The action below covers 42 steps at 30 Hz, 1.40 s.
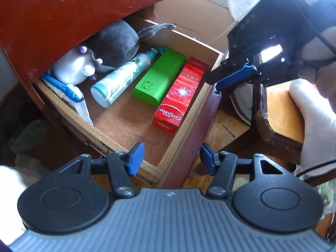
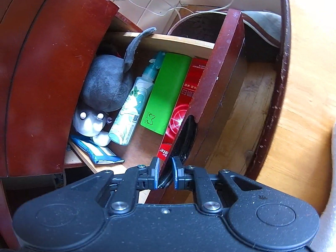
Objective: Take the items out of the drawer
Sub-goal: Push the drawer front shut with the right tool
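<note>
Inside the open drawer [image 1: 117, 126], items lie side by side: toothpaste box [image 1: 178, 94] nearest the drawer front [image 1: 201, 126], then case [image 1: 159, 77], spray bottle [image 1: 124, 77], w/ plush toy [image 1: 100, 52] at the back and a flat packet [image 1: 67, 92] along the far side, partly under the cabinet top [image 1: 52, 21].

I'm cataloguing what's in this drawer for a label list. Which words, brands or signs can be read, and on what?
"Colgate": white brand name on the red toothpaste box.
"miicun" (uncertain) with a small logo: embossed on the green case.
Chinese characters on the red box: too blurred to read.
Fine print and a QR code on the spray bottle: too small.
Blue packet: print unreadable.
Right claw body: faint letters, unreadable.
</note>
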Motion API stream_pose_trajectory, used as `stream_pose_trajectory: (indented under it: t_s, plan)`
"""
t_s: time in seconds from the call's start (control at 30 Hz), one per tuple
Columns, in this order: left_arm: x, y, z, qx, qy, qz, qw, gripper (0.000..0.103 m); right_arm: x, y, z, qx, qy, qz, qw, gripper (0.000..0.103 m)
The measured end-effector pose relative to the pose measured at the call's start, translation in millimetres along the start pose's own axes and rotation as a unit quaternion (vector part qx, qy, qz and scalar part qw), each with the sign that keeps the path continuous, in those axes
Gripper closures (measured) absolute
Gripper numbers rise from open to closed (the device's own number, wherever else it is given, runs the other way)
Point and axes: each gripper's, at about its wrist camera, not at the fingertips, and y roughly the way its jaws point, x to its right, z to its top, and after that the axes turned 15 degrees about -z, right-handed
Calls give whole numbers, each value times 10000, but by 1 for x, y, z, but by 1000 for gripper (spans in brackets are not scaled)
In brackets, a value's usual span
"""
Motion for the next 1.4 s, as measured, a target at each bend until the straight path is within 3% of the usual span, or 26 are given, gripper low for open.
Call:
stream_pose_trajectory:
  t_s: [0.83, 1.07, 1.4]
  plan:
    - [19, 5, -9, 367, -208, 583, 9974, 40, 50, 10, -7, 24, 388, 1289, 9909, 91]
    - [29, 9, -15, 623, -202, 943, 9934, 38, 69, 23, -12, -46, 973, 1943, 9761, 91]
    - [45, 16, -25, 1018, -205, 1457, 9839, 39, 60, 27, -14, 119, 777, 2201, 9723, 91]
